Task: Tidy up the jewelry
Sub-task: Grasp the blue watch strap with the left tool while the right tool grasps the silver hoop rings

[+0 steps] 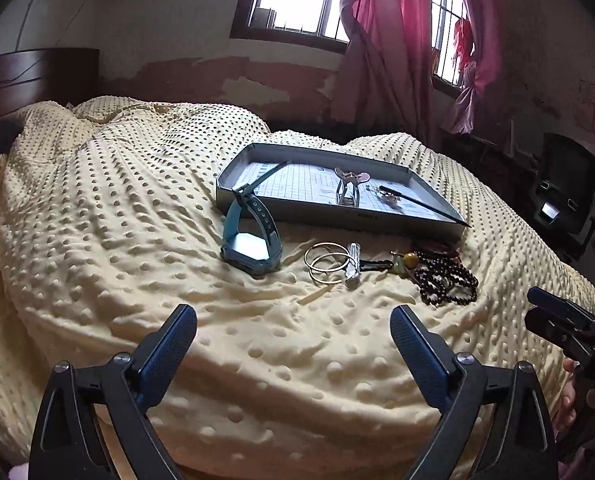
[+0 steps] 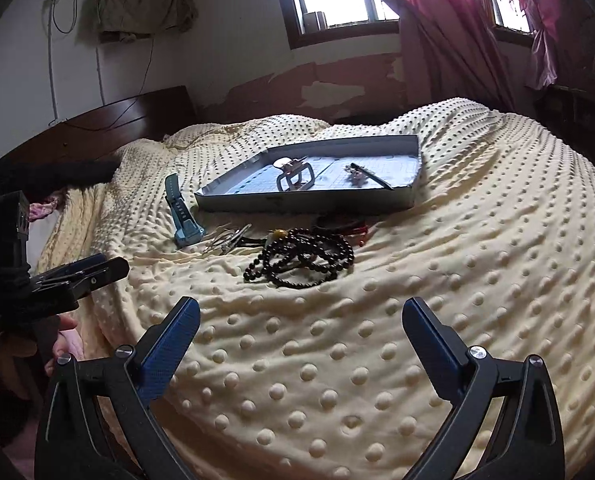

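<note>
On the bed, mid-frame: tray (image 1: 233, 184) holds a few pieces; watch (image 1: 249, 246), bangles (image 1: 327, 262) and beads (image 2: 301, 258) remain outside. Left claw (image 1: 293, 336) and right claw (image 2: 301, 328) both wide, empty.

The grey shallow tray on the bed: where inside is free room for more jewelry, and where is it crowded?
Inside the grey shallow tray, the left part is bare, between the left wall and the silver butterfly-shaped clip. The right part is crowded: small charms and a thin black stick. A blue watch leans on the front-left corner.
</note>
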### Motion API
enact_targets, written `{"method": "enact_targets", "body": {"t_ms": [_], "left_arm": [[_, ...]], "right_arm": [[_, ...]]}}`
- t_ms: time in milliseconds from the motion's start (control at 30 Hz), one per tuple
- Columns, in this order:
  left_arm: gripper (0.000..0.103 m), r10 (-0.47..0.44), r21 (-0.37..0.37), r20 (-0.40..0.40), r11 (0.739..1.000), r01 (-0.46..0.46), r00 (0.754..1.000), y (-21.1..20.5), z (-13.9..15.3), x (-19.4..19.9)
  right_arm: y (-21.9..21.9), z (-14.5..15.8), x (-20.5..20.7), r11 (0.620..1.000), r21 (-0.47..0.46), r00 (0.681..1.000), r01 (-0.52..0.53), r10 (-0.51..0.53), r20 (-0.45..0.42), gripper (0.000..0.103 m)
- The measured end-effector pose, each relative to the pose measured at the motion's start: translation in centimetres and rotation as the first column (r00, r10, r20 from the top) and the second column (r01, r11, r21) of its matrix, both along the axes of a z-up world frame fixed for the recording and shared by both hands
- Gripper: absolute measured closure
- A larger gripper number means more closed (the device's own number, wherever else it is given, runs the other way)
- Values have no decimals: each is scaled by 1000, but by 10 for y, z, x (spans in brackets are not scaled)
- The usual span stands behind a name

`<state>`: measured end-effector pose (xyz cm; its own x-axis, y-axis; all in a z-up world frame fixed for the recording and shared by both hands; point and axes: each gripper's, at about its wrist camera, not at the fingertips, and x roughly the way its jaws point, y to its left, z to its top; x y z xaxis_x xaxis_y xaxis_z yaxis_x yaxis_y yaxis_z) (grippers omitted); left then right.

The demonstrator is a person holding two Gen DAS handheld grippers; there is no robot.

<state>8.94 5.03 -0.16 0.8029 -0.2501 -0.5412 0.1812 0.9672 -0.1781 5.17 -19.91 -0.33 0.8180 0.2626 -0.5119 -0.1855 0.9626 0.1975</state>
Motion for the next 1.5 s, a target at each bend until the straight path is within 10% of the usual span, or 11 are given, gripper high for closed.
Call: {"method": "enact_targets", "body": {"t_ms": [733,1033,1500], "left_arm": [[72,-95,-216,-112,974,69,989,23,-11,100],[92,-87,-190,-89,979,69,992,15,-14,111],[93,-84,-297,-122,954,45,989,27,-22,119]], "right_arm": [[73,0,96,978,39,973,-206,209,-95,69],[96,2,151,961,8,947,-277,275,-164,71],[124,-28,198,918,-85,872,-388,336,-357,80]]}}
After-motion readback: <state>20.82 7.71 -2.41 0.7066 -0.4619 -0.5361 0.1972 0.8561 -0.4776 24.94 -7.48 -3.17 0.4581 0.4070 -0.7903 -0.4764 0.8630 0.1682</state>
